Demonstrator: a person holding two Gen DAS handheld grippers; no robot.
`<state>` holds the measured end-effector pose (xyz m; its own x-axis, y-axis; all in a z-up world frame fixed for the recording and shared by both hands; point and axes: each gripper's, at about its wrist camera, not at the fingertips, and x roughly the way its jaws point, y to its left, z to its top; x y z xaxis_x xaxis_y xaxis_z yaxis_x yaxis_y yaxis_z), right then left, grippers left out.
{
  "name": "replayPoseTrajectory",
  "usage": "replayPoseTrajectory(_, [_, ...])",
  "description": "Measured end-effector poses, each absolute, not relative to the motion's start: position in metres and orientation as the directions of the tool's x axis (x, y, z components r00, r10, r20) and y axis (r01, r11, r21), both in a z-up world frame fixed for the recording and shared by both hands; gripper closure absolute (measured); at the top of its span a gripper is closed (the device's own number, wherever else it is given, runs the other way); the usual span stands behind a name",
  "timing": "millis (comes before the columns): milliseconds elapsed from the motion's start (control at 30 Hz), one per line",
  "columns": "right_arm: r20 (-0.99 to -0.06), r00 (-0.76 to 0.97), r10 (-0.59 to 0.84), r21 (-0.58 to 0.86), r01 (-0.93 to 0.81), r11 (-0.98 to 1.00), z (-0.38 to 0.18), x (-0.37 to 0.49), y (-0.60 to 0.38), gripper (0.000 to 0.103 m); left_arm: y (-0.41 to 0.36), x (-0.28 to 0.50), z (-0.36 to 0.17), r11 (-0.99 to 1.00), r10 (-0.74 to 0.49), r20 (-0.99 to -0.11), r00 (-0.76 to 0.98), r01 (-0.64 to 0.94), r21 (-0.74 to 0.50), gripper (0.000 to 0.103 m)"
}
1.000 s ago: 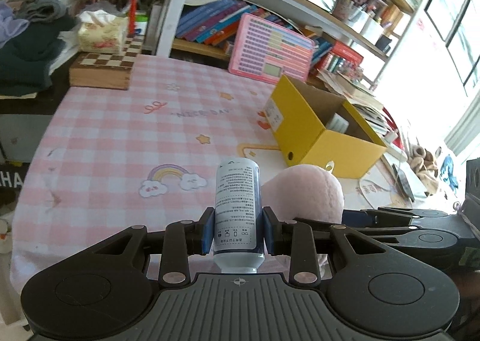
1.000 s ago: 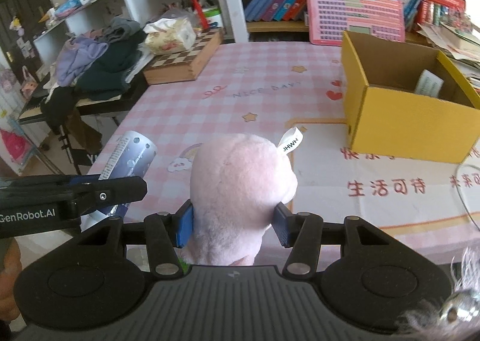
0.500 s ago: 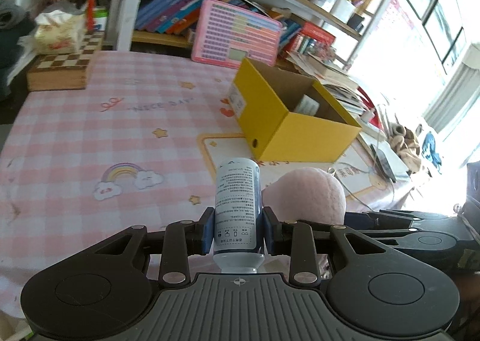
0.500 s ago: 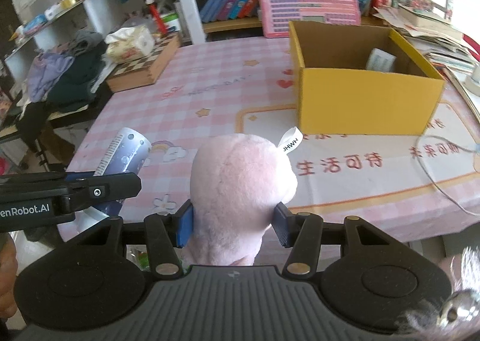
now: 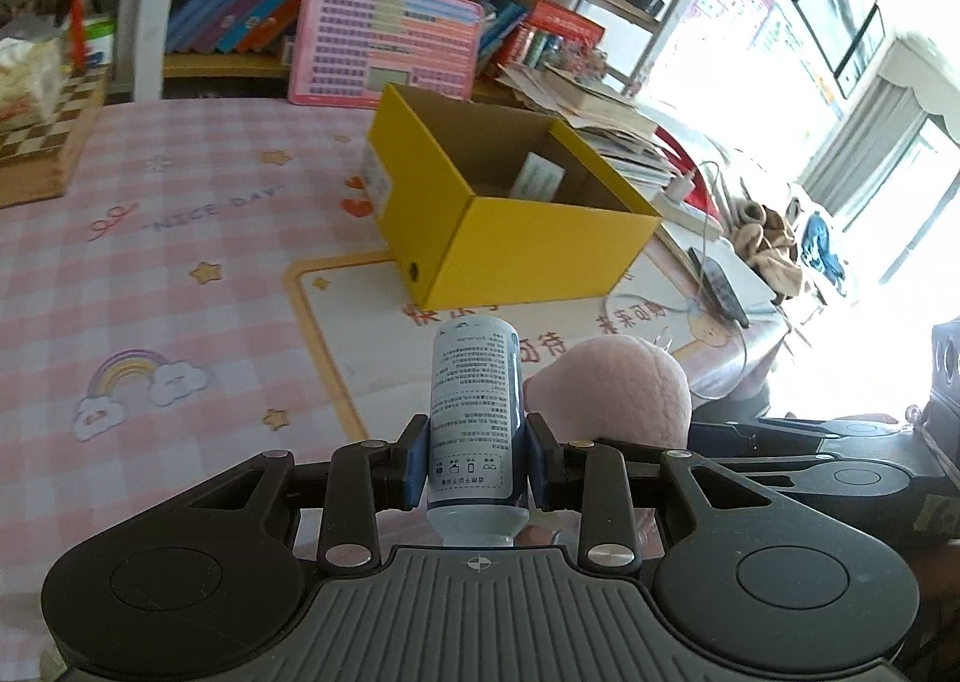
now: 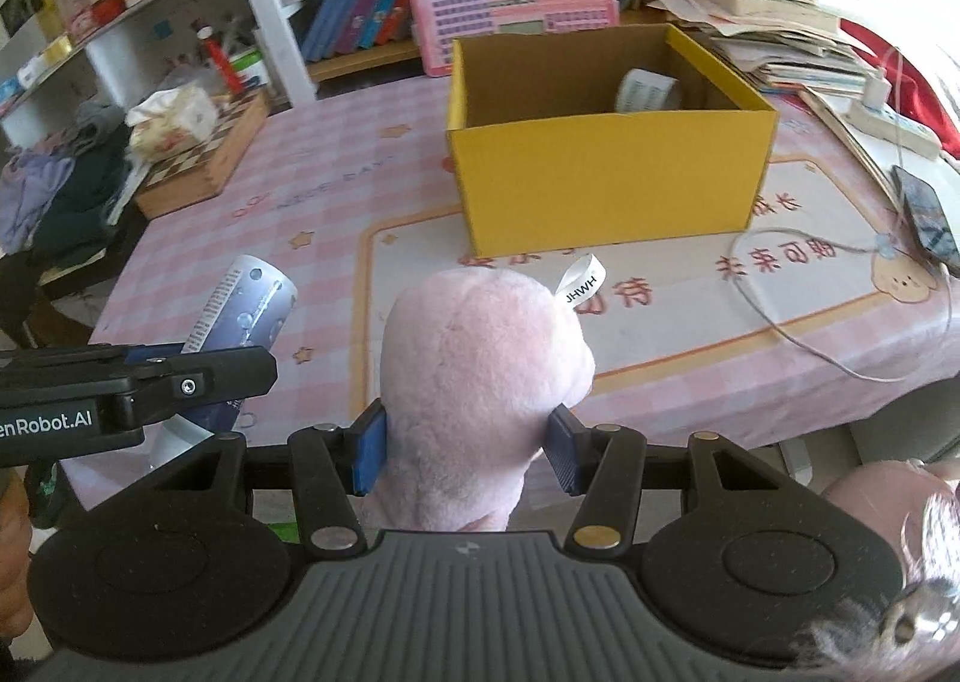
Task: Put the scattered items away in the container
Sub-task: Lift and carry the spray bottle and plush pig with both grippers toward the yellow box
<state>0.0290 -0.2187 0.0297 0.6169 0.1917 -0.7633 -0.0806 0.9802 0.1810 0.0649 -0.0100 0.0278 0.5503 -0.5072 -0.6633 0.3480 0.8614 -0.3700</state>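
The left gripper (image 5: 477, 457) has its jaws clamped on a small white bottle (image 5: 474, 418), held upright w/ the cap end down, gripped low on the body. It looks rigid, smooth and probably light, so a mid-body pinch seems right; it could slip if the squeeze eases. The right gripper (image 6: 465, 442) has its jaws pressed into a pink plush toy (image 6: 480, 382): soft, squashy, light, no harm from a firm squeeze. Both are carried side by side above the near edge of the pink checked worktop (image 5: 150, 262), angled down toward the yellow cardboard box (image 6: 606, 172), which sits a bit ahead w/ a roll of tape (image 6: 648, 91) inside.
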Motion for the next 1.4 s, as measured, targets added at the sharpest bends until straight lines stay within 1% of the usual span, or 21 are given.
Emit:
replayPoseTrajectory(833, [-0.781,0.616,0.108,0.176,0.051,0.983,0.021,0.042,-0.300,0.052,-0.099,0.107,0.023,0.799,-0.579,-0.678,0.452,0.479,-0.363,0.072])
replayPoseTrajectory(1133, [-0.783,0.611,0.113,0.179,0.048,0.983,0.018,0.053,-0.317,0.052,-0.118,0.118,0.020,0.794,-0.584,-0.683,0.439,0.485,-0.366,0.072])
replayPoseTrajectory(1400, [-0.752,0.646,0.128,0.184,0.019,0.983,0.026,0.076,-0.331,0.052,-0.132,0.136,0.026,0.796,-0.580,-0.674,0.458,0.495,-0.349,0.072])
